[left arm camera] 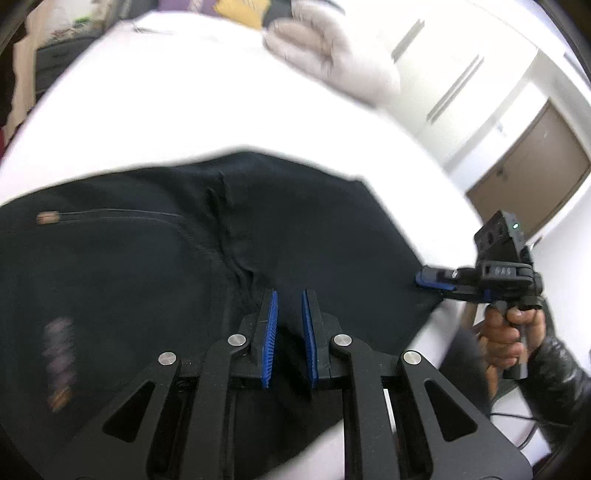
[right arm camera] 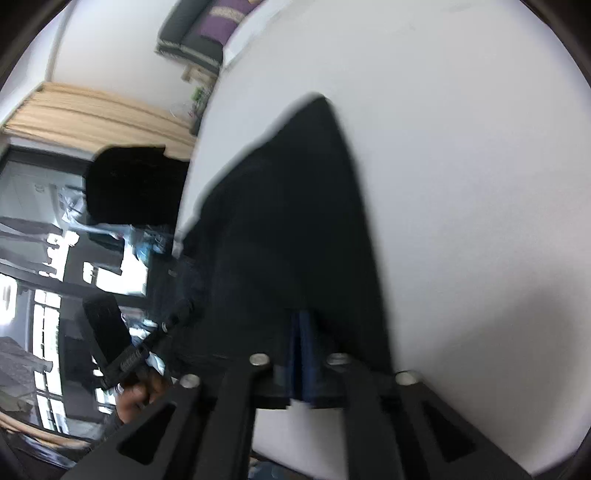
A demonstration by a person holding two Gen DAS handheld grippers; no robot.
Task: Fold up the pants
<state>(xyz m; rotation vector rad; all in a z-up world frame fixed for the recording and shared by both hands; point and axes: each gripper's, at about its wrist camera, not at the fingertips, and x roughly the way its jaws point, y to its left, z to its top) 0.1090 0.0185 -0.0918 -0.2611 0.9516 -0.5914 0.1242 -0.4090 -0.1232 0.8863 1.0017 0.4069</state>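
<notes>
Dark navy pants (left arm camera: 147, 258) lie across a white bed (left arm camera: 147, 122), with a seam, a pocket line and a brown tag showing. My left gripper (left arm camera: 290, 295) hovers over the pants' near edge, its blue pads a small gap apart with dark cloth between them. My right gripper (left arm camera: 424, 278) is at the pants' right edge, pads closed on the fabric. In the right wrist view the pants (right arm camera: 295, 221) hang forward from the closed right gripper (right arm camera: 304, 321) over the bed (right arm camera: 461, 184).
A pale folded garment (left arm camera: 325, 48) lies at the bed's far side. White cabinets and a brown door (left arm camera: 528, 173) stand to the right. A window, a curtain and a dark seat (right arm camera: 199, 33) lie beyond the bed's left edge.
</notes>
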